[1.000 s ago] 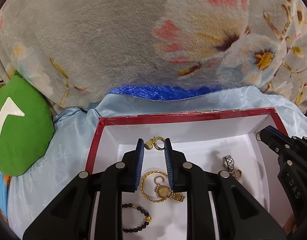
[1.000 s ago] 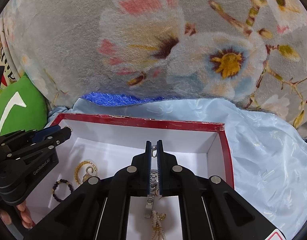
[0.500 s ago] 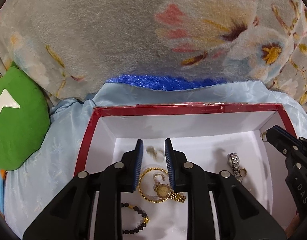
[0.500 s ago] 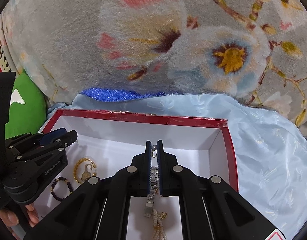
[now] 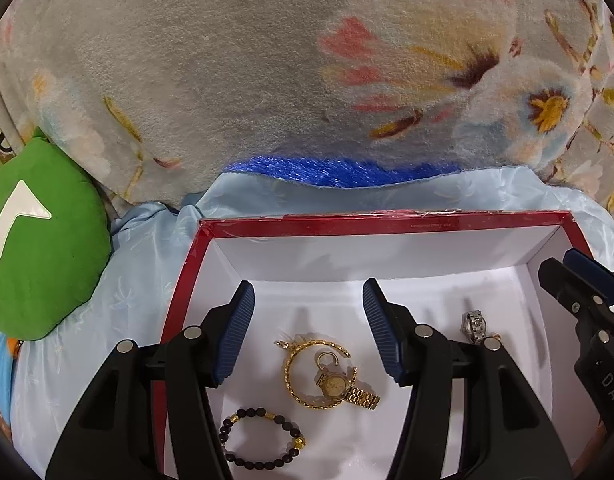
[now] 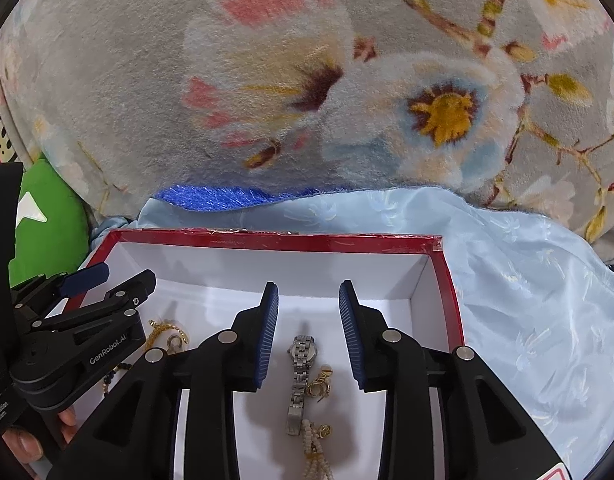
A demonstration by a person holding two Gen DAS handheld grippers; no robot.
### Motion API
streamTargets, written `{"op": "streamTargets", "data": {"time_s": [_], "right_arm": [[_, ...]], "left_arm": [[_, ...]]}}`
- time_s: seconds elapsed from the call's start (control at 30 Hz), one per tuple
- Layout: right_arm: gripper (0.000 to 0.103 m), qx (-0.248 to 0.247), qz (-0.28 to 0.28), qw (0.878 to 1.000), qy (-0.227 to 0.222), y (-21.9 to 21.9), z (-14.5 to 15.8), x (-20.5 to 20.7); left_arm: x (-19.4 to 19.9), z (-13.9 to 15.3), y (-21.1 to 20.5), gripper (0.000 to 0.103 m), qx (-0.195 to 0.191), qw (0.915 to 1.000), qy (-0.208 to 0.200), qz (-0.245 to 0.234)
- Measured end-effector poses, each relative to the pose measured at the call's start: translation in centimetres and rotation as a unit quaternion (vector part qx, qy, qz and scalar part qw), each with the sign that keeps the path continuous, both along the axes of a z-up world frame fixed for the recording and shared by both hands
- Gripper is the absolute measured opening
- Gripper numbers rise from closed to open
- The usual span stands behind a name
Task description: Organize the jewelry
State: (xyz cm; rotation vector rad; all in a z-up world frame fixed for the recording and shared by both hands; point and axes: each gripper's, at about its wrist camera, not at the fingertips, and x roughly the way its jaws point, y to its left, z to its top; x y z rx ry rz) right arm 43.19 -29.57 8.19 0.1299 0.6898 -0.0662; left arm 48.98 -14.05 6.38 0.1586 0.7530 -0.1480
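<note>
My left hand-held gripper [image 5: 305, 328] and right hand-held gripper [image 6: 308, 334] are opening, empty, over the red box [image 5: 387, 226]; pale blue cloth [image 6: 527, 300] lies under the box, perhaps bedding.

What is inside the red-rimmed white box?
Inside the red-rimmed white box: a gold chain bracelet with a gold watch, a dark bead bracelet, a silver watch, gold earrings and a pearl strand. Gripper arms hide the near floor.
</note>
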Motion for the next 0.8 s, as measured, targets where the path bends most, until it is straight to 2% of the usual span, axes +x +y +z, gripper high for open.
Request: {"op": "streamTargets", "data": {"time_s": [0.13,0.57,0.7,0.8], "right_arm": [[0.038,0.000,-0.002,1.000,-0.003,-0.1,0.0,-0.1],[0.040,-0.005,-0.008,1.000,-0.001,-0.1,-0.1,-0.2],[0.047,-0.005,-0.020,1.000,0.011,-0.3,-0.4,-0.1],[0.047,-0.013,-0.031,0.999,0.006,-0.1,-0.2,-1.4]], "left_arm": [[0.1,0.0,0.0,0.054,0.000,1.0000,0.001,0.000],[-0.1,0.0,0.2,0.054,0.003,1.0000,0.001,0.000],[-0.1,-0.3,0.5,0.054,0.003,0.9999,0.012,0.008],[-0.7,-0.5,0.9,0.054,0.006,0.9997,0.018,0.017]]}}
